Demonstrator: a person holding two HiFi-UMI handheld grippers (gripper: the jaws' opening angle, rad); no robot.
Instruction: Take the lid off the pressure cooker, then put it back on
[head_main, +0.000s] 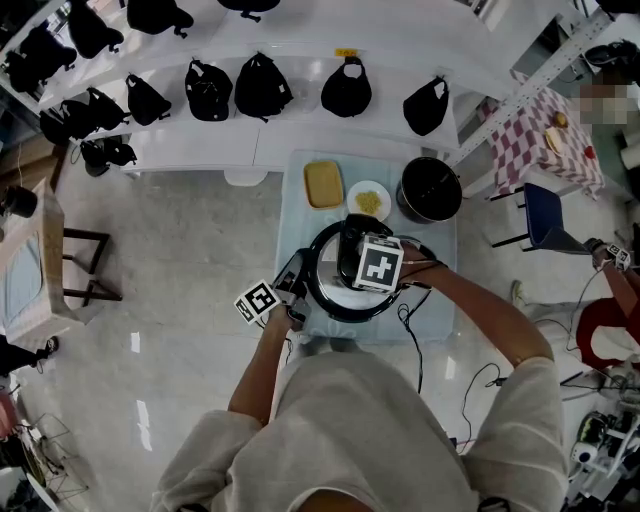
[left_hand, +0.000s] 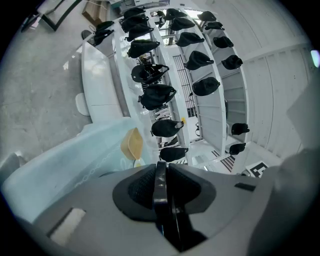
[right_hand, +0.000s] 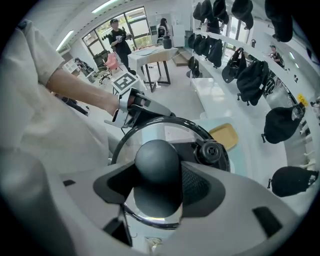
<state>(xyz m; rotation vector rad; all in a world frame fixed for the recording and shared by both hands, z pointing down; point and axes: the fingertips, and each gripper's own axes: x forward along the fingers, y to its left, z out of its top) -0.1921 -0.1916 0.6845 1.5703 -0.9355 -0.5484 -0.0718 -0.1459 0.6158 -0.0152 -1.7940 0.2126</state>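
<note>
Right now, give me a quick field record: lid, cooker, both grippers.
lid: off the cooker, gripped at the table's near side
cooker pot: open, at the table's far right
left gripper: jaws shut on lid rim
right gripper: jaws shut on lid knob
also on table: yellow tray, white plate with food

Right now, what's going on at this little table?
A person works two handheld grippers on a pressure cooker lid. The right gripper has its jaws clasped on the lid's black knob from above. The left gripper has its jaws pinched on the black rim. The lid is off the black pot, which stands open at the table's far right corner.
</note>
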